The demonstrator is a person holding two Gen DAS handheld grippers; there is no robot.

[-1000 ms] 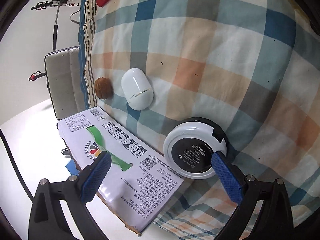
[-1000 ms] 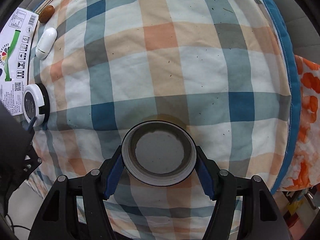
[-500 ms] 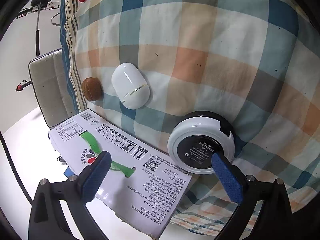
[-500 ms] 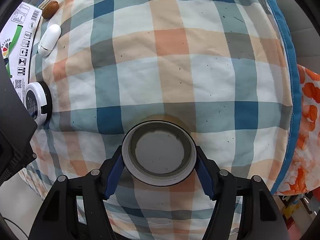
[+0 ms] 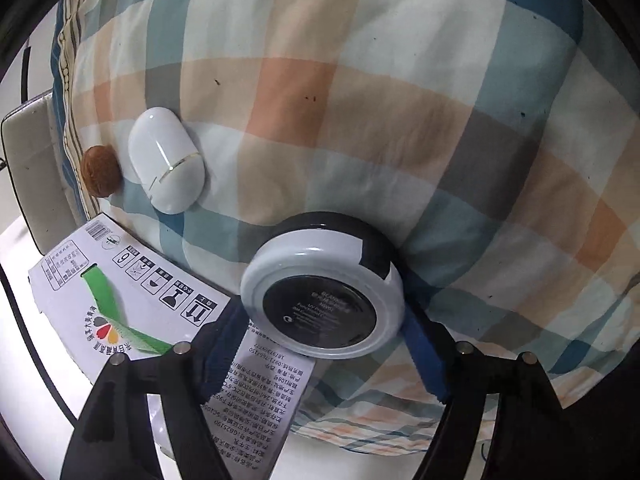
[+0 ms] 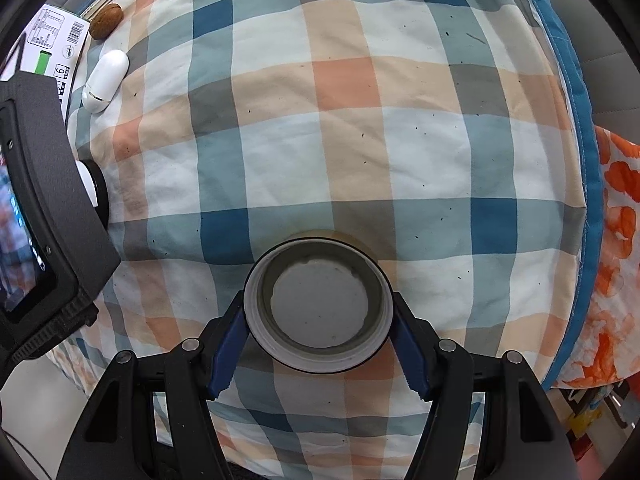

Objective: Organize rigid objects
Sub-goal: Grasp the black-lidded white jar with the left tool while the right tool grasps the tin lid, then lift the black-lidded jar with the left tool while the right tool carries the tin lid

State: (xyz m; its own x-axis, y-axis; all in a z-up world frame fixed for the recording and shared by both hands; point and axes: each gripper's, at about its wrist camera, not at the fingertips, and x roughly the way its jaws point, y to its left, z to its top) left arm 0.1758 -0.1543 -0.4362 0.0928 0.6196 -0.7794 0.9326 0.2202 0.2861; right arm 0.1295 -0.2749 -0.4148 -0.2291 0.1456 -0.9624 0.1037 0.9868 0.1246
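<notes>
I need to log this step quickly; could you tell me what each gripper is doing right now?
Left gripper: jaws just closed onto the round compact.
Right gripper: shut on the open jar.

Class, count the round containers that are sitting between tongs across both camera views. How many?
2. A white-and-black compact sits between the left tongs, at the blanket's edge. An open jar sits between the right tongs. Others may be hidden.
</notes>
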